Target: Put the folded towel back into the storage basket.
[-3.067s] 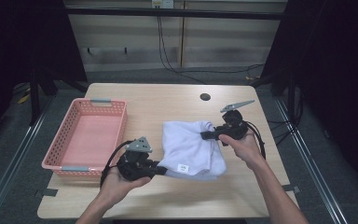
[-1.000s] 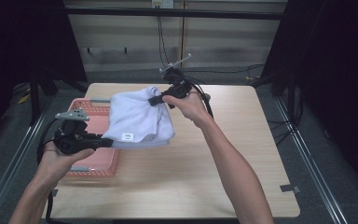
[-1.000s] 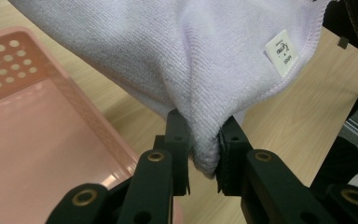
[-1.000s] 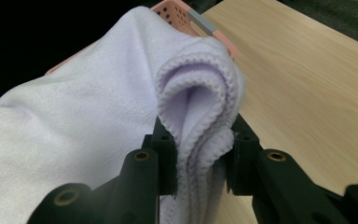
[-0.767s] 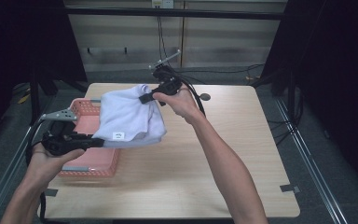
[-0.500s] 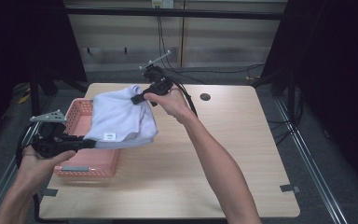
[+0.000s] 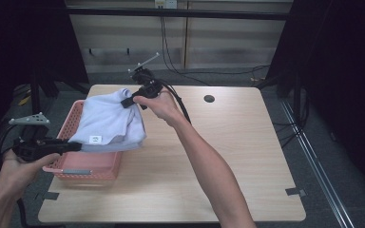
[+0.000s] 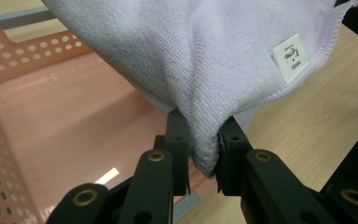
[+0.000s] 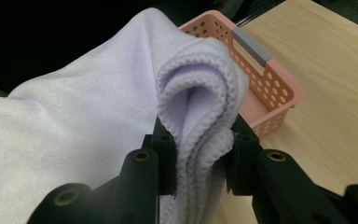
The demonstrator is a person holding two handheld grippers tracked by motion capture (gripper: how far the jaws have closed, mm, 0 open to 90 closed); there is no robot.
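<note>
Left gripper (image 7: 78, 146), lower left of the high view, held level in one hand, jaws clenched on a corner of the folded towel (image 7: 108, 122). Right gripper (image 7: 127, 101), upper centre, at the end of an outstretched forearm, jaws clamping the opposite bunched fold. One lavender terry towel, stitched hem, one white label (image 7: 94, 139), hanging over one pink perforated plastic basket (image 7: 88, 166) at centre left. One wooden surface (image 7: 247, 156).

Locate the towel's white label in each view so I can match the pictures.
High view: label on the towel near its front edge, over the basket.
Left gripper view: upper right, by the stitched hem.
Right gripper view: not visible.
Shared landmark: the pink basket.
</note>
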